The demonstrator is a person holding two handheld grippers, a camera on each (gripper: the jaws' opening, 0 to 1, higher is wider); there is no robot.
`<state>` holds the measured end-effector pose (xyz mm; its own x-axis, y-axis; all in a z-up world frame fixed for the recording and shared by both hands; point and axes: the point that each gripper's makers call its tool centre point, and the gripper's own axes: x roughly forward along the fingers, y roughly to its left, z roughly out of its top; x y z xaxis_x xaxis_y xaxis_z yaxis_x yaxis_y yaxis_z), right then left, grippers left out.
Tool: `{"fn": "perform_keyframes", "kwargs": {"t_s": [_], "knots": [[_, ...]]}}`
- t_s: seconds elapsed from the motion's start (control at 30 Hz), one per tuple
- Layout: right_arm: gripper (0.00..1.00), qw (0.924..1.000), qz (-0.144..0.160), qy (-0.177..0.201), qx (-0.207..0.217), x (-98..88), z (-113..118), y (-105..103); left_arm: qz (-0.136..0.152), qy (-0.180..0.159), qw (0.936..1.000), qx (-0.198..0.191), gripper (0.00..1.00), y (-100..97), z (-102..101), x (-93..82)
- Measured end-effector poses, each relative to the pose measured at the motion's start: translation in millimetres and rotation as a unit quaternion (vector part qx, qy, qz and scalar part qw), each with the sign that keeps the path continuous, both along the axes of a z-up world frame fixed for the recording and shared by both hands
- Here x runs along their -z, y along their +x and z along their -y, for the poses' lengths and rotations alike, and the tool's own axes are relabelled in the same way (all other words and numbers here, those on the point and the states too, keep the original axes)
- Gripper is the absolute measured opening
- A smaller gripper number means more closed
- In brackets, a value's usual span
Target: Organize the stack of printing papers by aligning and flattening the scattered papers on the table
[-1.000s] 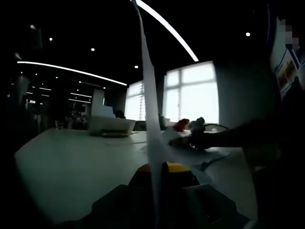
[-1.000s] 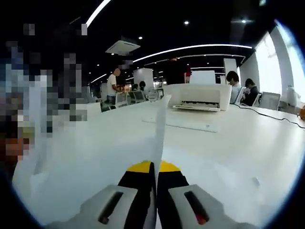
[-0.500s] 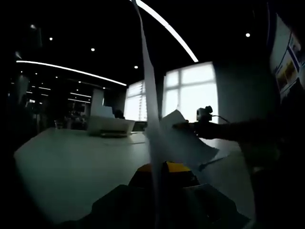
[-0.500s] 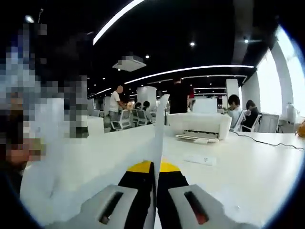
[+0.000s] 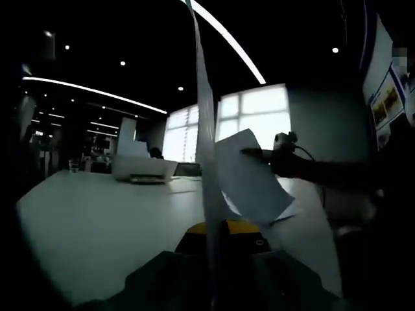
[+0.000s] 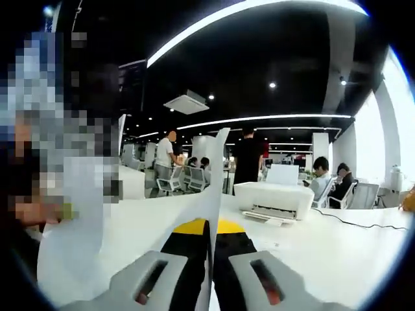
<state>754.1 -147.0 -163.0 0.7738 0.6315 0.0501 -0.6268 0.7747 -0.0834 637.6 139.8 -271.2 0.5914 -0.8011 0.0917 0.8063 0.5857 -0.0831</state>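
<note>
Above worktop (image 6: 337,240): left tongs (image 5: 209,228) and right tongs (image 6: 211,228) each pinch paper (image 5: 202,142) edge-on
Why: probably lifted for squaring

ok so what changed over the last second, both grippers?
Seen in the left gripper view, the right gripper rose off the table, lifting its paper sheet clear. The right gripper view tilted upward; the printer sits lower in it. Unchanged: both jaws stay shut on paper, with the left gripper's sheet edge-on.
</note>
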Motion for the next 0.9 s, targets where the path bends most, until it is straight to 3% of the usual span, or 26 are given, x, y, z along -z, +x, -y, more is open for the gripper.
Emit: {"fn": "perform_keyframes", "kwargs": {"t_s": [0.4, 0.6, 0.9], "knots": [[0.0, 0.9992, 0.033, 0.023, -0.002, -25.2, -4, -37, -0.005, 0.007, 0.9999, 0.014, 0.06, -4.4, 6, 2.1], [0.0, 0.9974, 0.062, 0.037, -0.005, -54.2, -4, -52, -0.005, 0.013, 0.9997, 0.023, 0.06, -7.6, 10, 3.3], [0.0, 0.9909, 0.125, 0.041, -0.029, -103.6, -17, -96, -0.005, 0.012, 0.9996, 0.023, 0.06, -8.2, 10, 3.4]]}}
